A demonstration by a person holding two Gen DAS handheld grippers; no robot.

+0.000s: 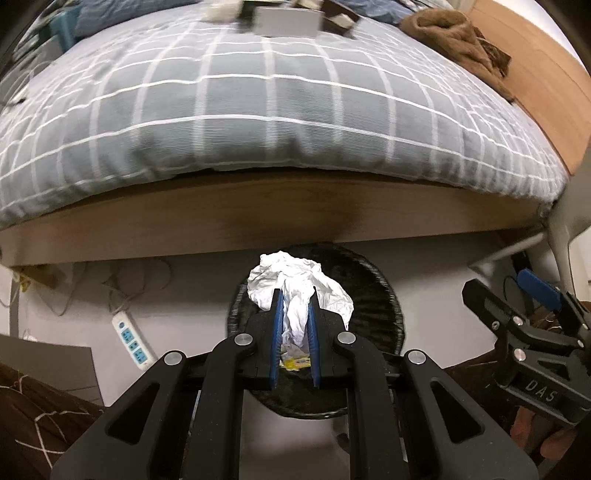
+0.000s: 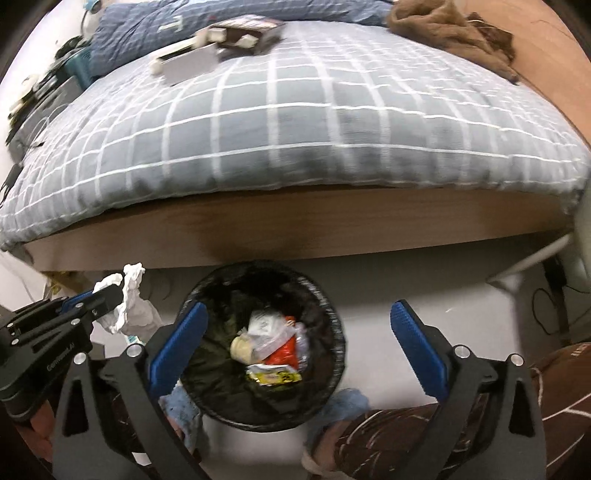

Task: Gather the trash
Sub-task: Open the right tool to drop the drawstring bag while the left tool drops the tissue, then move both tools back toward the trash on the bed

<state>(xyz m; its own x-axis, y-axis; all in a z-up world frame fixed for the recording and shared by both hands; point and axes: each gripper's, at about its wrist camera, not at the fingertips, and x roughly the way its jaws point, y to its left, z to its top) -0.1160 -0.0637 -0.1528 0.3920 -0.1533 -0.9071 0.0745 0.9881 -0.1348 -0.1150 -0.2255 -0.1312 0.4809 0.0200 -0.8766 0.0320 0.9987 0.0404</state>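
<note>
While my left gripper (image 1: 294, 295) points steeply down, its jaws are clamped tight on a crumpled white tissue (image 1: 295, 288), which bulges out above and to both sides of the blue pads. From the left wrist view the tissue sits in front of the trash bin (image 1: 384, 314), a round bin with a black liner standing on the pale floor (image 1: 192, 291) just in front of the wooden bed frame (image 1: 258, 210). From the right wrist view I see the same gripper (image 2: 110, 291) at the left, with the tissue (image 2: 129, 302) hanging off to the left of the bin's rim (image 2: 332, 325), not over the opening.

My right gripper (image 2: 299, 321) has its jaws spread wide with nothing between them; the bin opening lies between the two blue pads in that view. Inside the bin I can make out a clear plastic bag (image 2: 267, 328), something red (image 2: 284, 350) and a yellow wrapper (image 2: 273, 374).

On the bed, a grey checked duvet (image 2: 295, 122) covers the mattress, with a brown garment (image 2: 450, 33) at the far right corner and a white power strip (image 1: 132, 339) on the floor at the left.
</note>
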